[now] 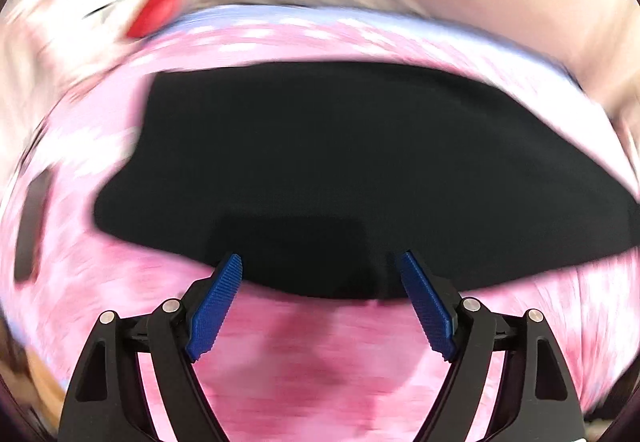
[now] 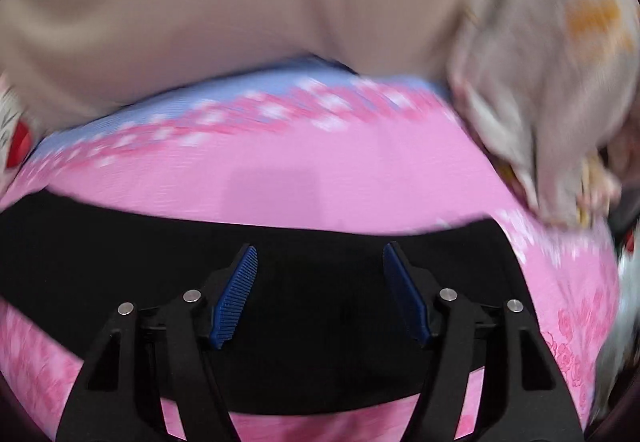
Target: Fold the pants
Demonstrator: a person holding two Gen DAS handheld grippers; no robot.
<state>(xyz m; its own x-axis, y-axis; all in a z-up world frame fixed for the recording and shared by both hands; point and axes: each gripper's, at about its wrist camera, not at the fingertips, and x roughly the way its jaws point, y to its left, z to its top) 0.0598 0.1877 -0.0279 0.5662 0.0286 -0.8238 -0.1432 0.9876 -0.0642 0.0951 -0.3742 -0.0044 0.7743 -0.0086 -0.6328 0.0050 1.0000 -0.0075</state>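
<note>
Pants, black and flat, lie folded on pink bedding, both grippers' jaws wide, empty

1. Left tool: black linkage arms in paired struts, each strut with a triangular cut-out near its base.
2. Round silver pivot pins, two per side, on the upper joints.
3. Fingers faced with blue ribbed pads, narrow and tapering toward the tips.
4. Right tool: same black frame, same silver pins.
5. Its blue ribbed pads appear darker.
</note>
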